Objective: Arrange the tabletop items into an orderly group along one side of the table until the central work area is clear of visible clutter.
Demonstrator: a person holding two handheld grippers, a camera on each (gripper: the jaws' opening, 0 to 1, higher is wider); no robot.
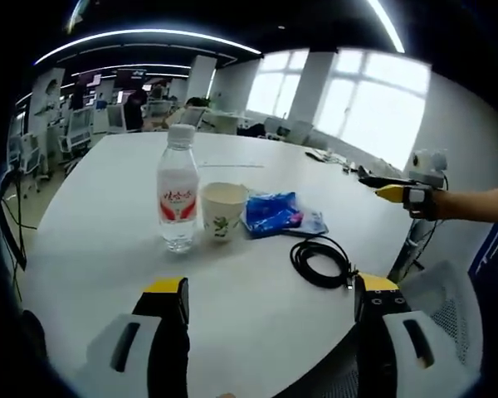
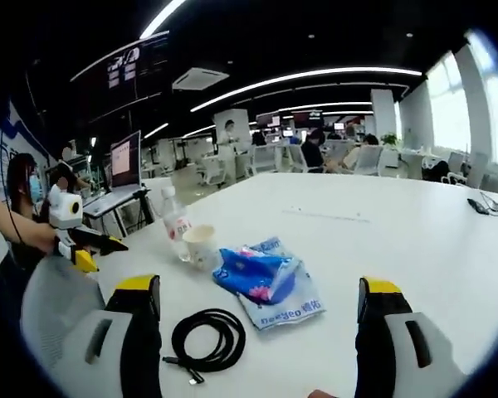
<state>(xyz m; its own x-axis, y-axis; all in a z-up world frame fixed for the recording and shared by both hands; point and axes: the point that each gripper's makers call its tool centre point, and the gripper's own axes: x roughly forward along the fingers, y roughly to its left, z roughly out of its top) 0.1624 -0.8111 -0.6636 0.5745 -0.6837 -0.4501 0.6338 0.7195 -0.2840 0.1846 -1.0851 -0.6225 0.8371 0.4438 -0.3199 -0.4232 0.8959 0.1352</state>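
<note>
1. Four items sit in a loose cluster on the white table (image 1: 91, 224): a water bottle (image 1: 178, 199), a paper cup (image 1: 222, 211) just beside it, a blue soft packet (image 1: 272, 214) next to the cup, and a coiled black cable (image 1: 322, 262) nearer the table edge.
2. The left gripper (image 1: 270, 303) hovers short of the bottle and cup, jaws spread wide, nothing between them.
3. The right gripper (image 2: 257, 303) hangs over the cable (image 2: 207, 338) and packet (image 2: 266, 282), jaws likewise wide apart and empty.
4. Handling, as I judge it: the bottle looks filled, so fairly heavy and smooth; take it around the labelled middle.
5. The cup (image 2: 201, 245) is light and crushable; pinch gently at the wall or rim.
6. The packet is soft and crinkly; grab a bunched fold.
7. The cable is floppy and will sag; clamp across several loops together.
</note>
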